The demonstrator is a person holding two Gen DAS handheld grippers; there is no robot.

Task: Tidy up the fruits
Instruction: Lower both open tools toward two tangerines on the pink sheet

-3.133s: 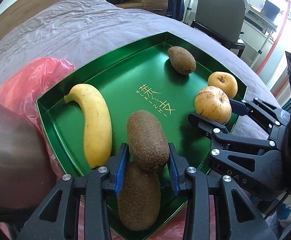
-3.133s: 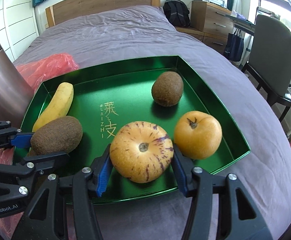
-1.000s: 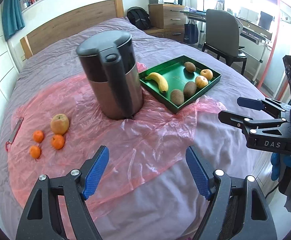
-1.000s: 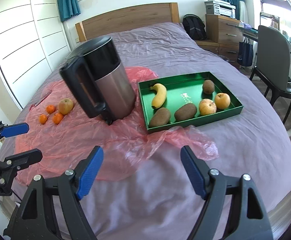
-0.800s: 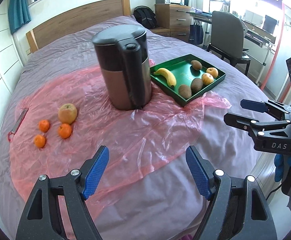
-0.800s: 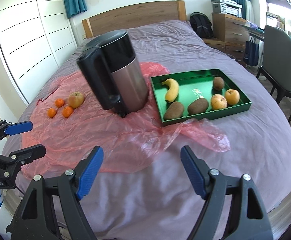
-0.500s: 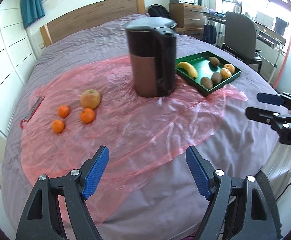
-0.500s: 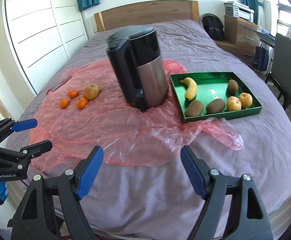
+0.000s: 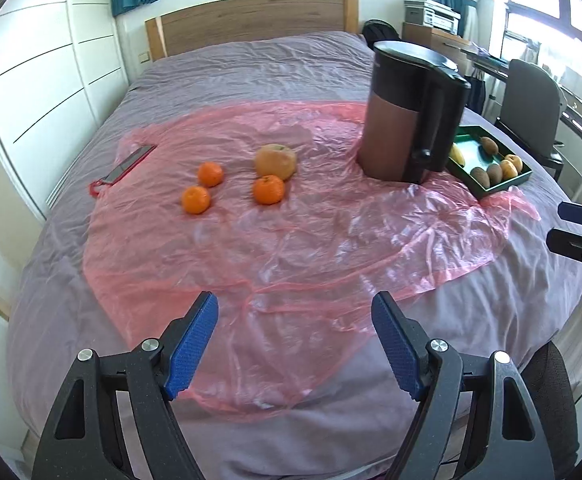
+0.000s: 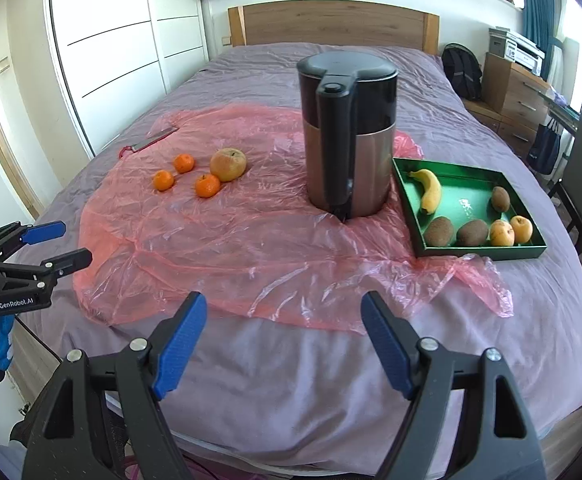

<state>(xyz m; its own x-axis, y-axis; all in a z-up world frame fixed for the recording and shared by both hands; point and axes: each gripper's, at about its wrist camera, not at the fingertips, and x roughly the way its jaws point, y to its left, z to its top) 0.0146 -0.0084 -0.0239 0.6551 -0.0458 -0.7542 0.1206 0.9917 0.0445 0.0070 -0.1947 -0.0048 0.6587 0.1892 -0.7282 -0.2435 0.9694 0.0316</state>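
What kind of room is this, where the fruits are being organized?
Most likely a bedroom that also serves as a study: the work surface is a bed with a wooden headboard, white wardrobe doors stand alongside, and a desk chair sits by the window.

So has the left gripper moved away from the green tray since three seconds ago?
Yes. The left gripper has backed off and swung left: the green tray, then filling its view, is now small at far right behind the kettle.
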